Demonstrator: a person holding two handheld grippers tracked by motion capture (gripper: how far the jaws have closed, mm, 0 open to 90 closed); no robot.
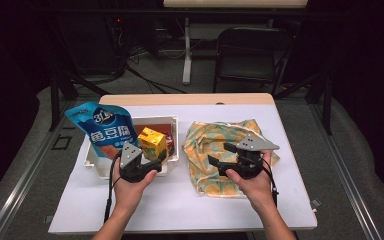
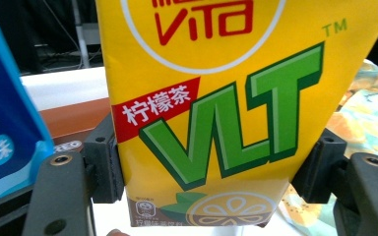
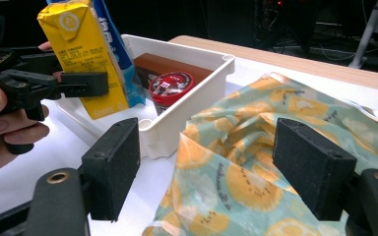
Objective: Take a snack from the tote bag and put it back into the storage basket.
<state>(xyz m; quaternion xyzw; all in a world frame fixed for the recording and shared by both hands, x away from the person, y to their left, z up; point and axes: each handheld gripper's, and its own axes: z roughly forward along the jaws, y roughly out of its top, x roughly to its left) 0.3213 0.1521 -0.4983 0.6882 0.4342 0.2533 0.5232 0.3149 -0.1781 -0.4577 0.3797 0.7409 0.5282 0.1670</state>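
over on my left, my left gripper has the yellow lemon tea carton pinched between its jaws, pads pressed flat on both sides of the box. from above the carton sits over the near right part of the white bin, tilted a bit, with the blue pouch standing just beside it on the left. the left gripper view is way closer: the carton's front with the big green letters and a lemon slice printed at the bottom, one pad on each edge low down on the box, a strip of the blue pouch at the left edge and some of the cloth at the right. you'd never read that print from the high view

my right gripper has its jaws spread with nothing between the pads, hovering over the left part of the orange-print cloth that's bunched up on the table right of the bin. in the right gripper view the cloth lies below and between my two pads, not gripped. that view also gets stuff the top one hides: a red round lid and a brown packet down inside the bin, and my left gripper from the side holding the carton clear above the bin's rim
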